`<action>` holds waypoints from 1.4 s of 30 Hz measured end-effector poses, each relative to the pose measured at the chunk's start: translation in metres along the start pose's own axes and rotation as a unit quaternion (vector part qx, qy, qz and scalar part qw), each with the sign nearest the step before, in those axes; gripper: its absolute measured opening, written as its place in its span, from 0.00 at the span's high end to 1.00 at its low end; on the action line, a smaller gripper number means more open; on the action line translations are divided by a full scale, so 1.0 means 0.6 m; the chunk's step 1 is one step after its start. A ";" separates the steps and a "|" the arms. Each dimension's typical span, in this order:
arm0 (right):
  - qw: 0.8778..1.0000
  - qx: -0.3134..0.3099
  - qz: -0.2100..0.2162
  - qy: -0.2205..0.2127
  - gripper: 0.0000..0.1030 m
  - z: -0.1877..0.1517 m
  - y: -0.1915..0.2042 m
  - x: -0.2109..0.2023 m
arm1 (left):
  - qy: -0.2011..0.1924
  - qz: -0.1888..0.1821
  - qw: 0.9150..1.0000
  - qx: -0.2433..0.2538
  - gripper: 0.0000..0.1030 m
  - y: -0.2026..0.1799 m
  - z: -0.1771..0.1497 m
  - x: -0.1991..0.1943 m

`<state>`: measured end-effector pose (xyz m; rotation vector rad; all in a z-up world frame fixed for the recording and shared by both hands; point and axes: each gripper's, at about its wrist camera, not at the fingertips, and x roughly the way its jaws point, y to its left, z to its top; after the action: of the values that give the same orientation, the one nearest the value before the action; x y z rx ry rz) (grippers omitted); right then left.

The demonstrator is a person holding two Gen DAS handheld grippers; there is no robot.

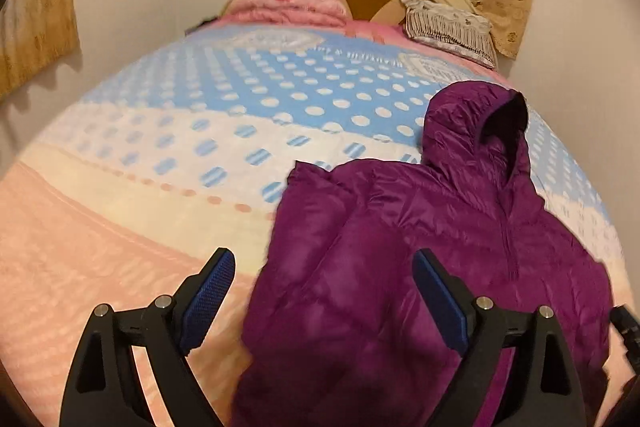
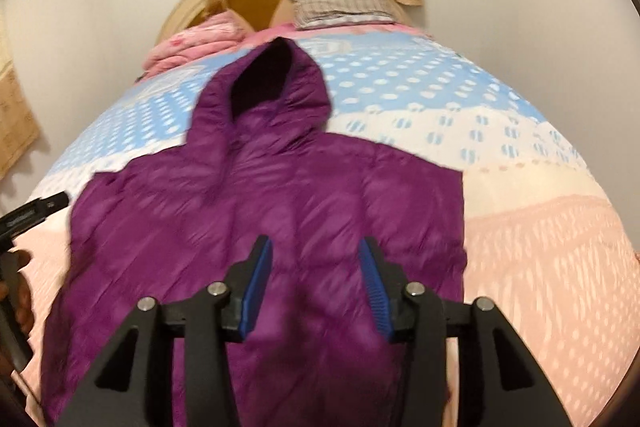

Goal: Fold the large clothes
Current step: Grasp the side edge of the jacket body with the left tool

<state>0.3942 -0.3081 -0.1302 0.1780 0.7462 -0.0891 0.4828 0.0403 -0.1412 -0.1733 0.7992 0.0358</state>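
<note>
The quilted purple hooded puffer jacket (image 2: 280, 211) lies flat on the dotted blue-and-pink bedspread (image 1: 160, 155), hood toward the headboard, sleeves seemingly tucked in; body folds remain. Left gripper (image 1: 324, 267) and right gripper (image 2: 316, 255) hover spread, empty

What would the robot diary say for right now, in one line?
jacket: flat on bed, hood up | left gripper: open, empty | right gripper: open, above jacket | fold: not started
</note>
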 end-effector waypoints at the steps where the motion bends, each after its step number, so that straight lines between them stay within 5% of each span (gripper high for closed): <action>1: 1.000 0.011 -0.007 0.008 0.49 0.003 -0.010 0.020 | 0.015 0.003 1.000 -0.003 0.12 -0.003 0.002 0.025; 7: 0.998 0.033 -0.013 0.042 0.49 -0.012 -0.049 0.087 | 0.067 0.023 0.997 -0.018 0.12 -0.002 -0.037 0.109; 12: 0.999 0.018 -0.017 0.038 0.48 -0.028 -0.050 0.091 | 0.043 0.033 0.999 -0.004 0.11 -0.015 -0.065 0.107; 26: 0.999 0.010 -0.010 0.032 0.43 -0.033 -0.051 0.096 | 0.054 0.045 0.998 0.005 0.03 -0.017 -0.065 0.123; 38: 0.999 0.009 0.013 0.032 0.32 -0.035 -0.051 0.096 | 0.062 0.037 0.997 0.006 0.01 -0.016 -0.061 0.131; 42: 0.998 -0.012 0.033 0.049 0.14 -0.030 -0.040 0.097 | 0.077 0.056 0.995 0.036 0.01 -0.026 -0.053 0.114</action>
<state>0.4212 -0.3292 -0.1860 0.1853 0.8387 -0.0091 0.5096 0.0171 -0.2097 -0.0629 0.9620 0.1001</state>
